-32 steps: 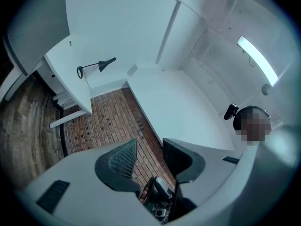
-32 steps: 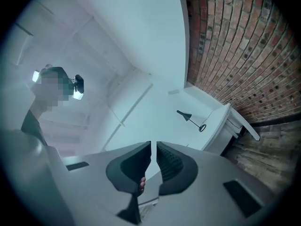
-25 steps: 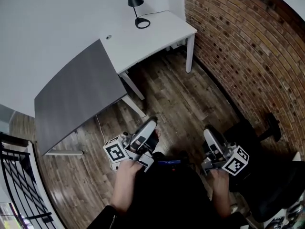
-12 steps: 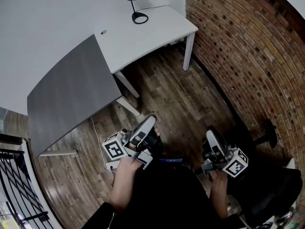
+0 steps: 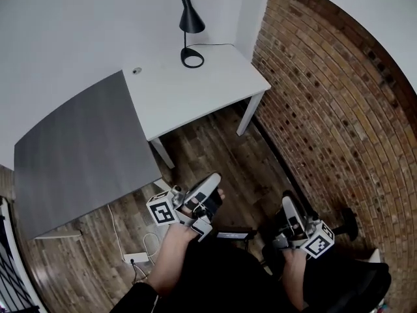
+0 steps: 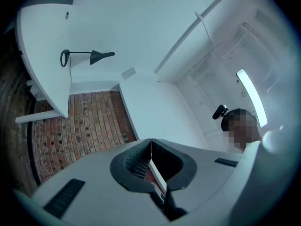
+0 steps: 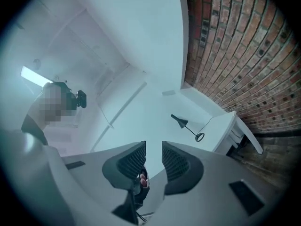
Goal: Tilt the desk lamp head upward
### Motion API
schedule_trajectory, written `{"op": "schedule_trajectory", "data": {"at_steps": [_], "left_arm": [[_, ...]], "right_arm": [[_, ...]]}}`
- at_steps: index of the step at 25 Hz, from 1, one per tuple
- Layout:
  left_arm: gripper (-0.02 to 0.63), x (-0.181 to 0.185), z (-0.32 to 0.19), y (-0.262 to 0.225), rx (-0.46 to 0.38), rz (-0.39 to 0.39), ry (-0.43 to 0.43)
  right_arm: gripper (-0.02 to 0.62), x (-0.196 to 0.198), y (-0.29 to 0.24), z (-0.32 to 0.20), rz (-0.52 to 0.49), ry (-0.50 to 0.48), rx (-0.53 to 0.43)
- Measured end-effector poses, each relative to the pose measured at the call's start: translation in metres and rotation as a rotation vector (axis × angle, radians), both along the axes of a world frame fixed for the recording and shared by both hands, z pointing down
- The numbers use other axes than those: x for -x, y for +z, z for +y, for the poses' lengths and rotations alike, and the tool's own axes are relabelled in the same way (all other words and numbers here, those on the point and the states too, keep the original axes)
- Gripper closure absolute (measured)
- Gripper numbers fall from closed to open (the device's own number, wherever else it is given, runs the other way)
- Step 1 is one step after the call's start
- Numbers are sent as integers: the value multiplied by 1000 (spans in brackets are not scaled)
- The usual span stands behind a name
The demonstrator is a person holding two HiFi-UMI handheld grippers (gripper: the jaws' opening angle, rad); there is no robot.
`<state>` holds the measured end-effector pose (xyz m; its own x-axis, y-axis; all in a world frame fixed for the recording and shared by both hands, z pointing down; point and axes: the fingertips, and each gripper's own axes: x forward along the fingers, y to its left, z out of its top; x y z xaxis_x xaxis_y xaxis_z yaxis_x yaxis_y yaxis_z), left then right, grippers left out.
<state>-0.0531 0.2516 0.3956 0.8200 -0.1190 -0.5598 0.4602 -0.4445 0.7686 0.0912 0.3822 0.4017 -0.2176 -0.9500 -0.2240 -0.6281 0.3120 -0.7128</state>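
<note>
A black desk lamp [image 5: 189, 23] stands at the far edge of the white table [image 5: 215, 87], its cone head pointing down over its ring base [image 5: 193, 59]. It appears small in the left gripper view as the lamp [image 6: 89, 54] and in the right gripper view as the lamp [image 7: 188, 127]. Both grippers are held low near the person's body, far from the table. The jaws of my left gripper [image 5: 210, 180] [image 6: 151, 140] are closing; they stand pad to pad with nothing between them. My right gripper [image 5: 287, 202] [image 7: 154, 145] shows a clear gap and holds nothing.
A grey desk [image 5: 71, 155] adjoins the white table on the left. A brick wall [image 5: 326, 109] runs along the right. A power strip with a white cord [image 5: 137, 258] lies on the wooden floor [image 5: 215, 155] between me and the table.
The head view has swung up: the lamp and table now sit lower in frame, and the whole lamp shows. Both grippers stay low near the body.
</note>
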Motion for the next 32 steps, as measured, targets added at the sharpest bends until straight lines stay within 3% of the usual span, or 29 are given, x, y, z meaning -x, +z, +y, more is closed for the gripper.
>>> {"op": "schedule_trajectory", "data": {"at_steps": [6,14,23,28,32], "left_arm": [[591,18,-57,4,16,21,-8],[592,10,-97,14,28,-53,-20],[592,-36,-145,34,54,-169,-125],[592,-82,-176,19,6,-202,-195],[592,-116,-188,17,31,-218,-222]], "right_arm": [[505,20,-8,-61,34,-16,-3],[505,7,-1,-105,-1,-19,5],[505,-63,29,-174,-109,-92,9],[505,-119,19,-220,-112,-163,-26],[505,-151,14,-249,-113,-231,-29]]}}
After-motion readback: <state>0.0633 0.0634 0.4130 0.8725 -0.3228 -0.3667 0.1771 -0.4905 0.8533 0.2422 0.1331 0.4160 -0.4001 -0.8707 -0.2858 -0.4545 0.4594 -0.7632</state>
